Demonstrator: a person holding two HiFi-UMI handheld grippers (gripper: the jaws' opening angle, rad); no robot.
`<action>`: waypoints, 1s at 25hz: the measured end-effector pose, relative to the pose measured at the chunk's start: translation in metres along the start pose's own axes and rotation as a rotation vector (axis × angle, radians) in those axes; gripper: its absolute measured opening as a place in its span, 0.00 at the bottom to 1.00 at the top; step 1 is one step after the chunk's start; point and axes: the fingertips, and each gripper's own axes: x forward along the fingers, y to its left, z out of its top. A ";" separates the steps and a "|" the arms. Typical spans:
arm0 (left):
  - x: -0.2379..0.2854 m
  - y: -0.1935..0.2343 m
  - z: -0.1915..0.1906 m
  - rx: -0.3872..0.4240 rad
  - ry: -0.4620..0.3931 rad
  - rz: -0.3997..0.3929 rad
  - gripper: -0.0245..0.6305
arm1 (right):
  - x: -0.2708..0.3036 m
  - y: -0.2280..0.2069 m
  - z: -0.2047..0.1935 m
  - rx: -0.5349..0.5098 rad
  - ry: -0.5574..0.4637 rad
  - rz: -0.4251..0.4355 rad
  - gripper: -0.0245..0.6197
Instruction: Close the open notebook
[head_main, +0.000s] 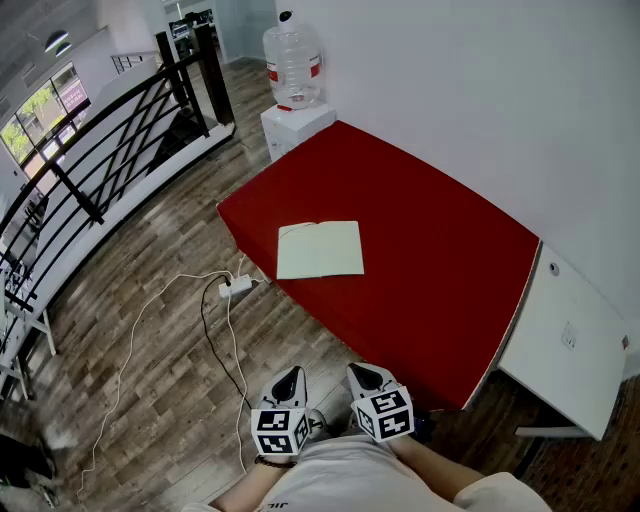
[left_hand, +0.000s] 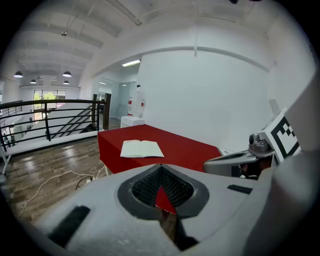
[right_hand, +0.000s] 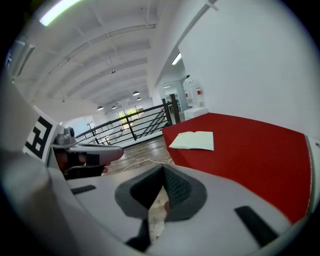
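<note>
notebook (head_main: 320, 249) lying open, flat, on near-left part of red table (head_main: 440, 300) | left gripper (head_main: 291, 374) and right gripper (head_main: 361, 371) hovering well apart from it, jaws closed, holding nothing | risk: closed tips shoving notebook toward table edge instead of flipping cover

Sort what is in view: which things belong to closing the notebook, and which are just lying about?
Belongs to the job: open notebook, lying flat on the red table; left gripper and right gripper, both shut, empty, short of the table.
Lying about: water bottle on its white stand; power strip with cables on the floor; white desk; black railing.
</note>
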 end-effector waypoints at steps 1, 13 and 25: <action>0.005 0.001 0.000 -0.002 -0.001 0.002 0.05 | 0.002 -0.003 0.002 0.000 -0.003 0.002 0.05; 0.038 -0.010 0.012 -0.025 -0.010 0.057 0.05 | 0.015 -0.039 0.014 -0.047 0.004 0.039 0.05; 0.087 0.016 0.029 -0.037 0.005 0.055 0.05 | 0.060 -0.062 0.033 -0.010 0.026 0.046 0.05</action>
